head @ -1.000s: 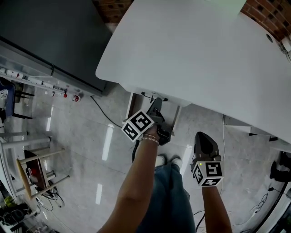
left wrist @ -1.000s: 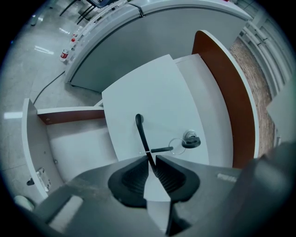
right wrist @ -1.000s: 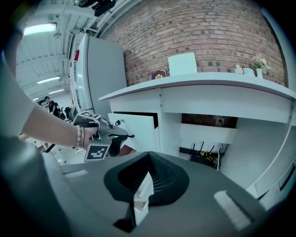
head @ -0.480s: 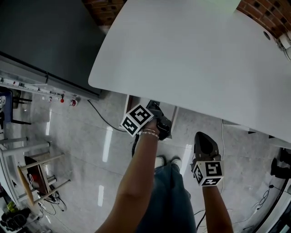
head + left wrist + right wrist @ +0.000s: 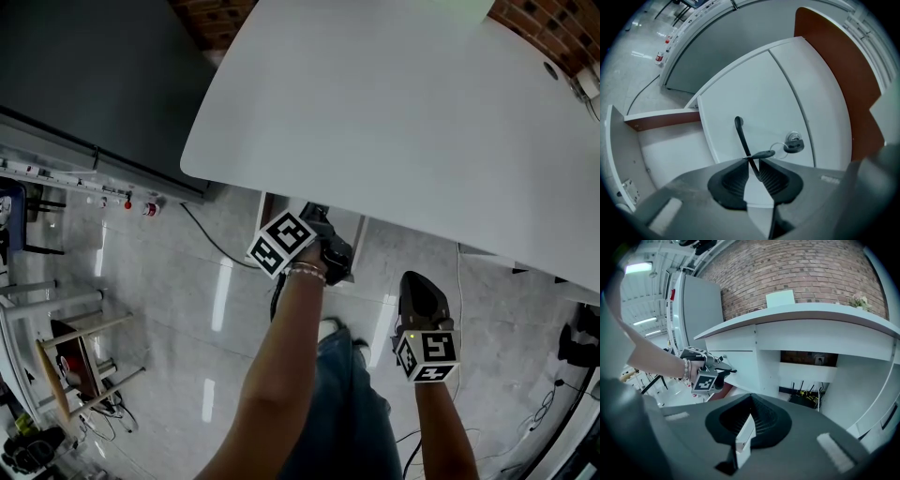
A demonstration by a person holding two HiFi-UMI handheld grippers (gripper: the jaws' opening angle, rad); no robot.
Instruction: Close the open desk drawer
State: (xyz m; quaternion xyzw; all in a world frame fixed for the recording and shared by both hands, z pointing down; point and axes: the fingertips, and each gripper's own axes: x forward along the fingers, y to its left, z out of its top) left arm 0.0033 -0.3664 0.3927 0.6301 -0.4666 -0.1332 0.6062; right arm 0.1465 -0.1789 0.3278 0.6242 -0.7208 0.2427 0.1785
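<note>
The white drawer front (image 5: 740, 89) fills the left gripper view, with a thin black handle (image 5: 739, 133) and a lock with a key in it (image 5: 793, 142). My left gripper (image 5: 751, 161) has that handle between its jaws. The jaws have just been opening, and a gap shows beside the handle. In the head view the left gripper (image 5: 321, 217) reaches under the edge of the white desk top (image 5: 394, 112), where the drawer (image 5: 342, 225) barely sticks out. My right gripper (image 5: 419, 283) hangs lower right, apart from the drawer, jaws together and empty (image 5: 750, 401).
A dark cabinet (image 5: 84, 75) stands to the left, and a black cable (image 5: 211, 239) trails over the tiled floor. The person's legs (image 5: 337, 394) are below the drawer. Left of the drawer front is a white panel with a brown edge (image 5: 661, 119). Under the desk lie cables and boxes (image 5: 806, 397).
The left gripper has moved in toward the desk with the handle, and the drawer shows less from under the desk top. The right gripper has stayed in place.
</note>
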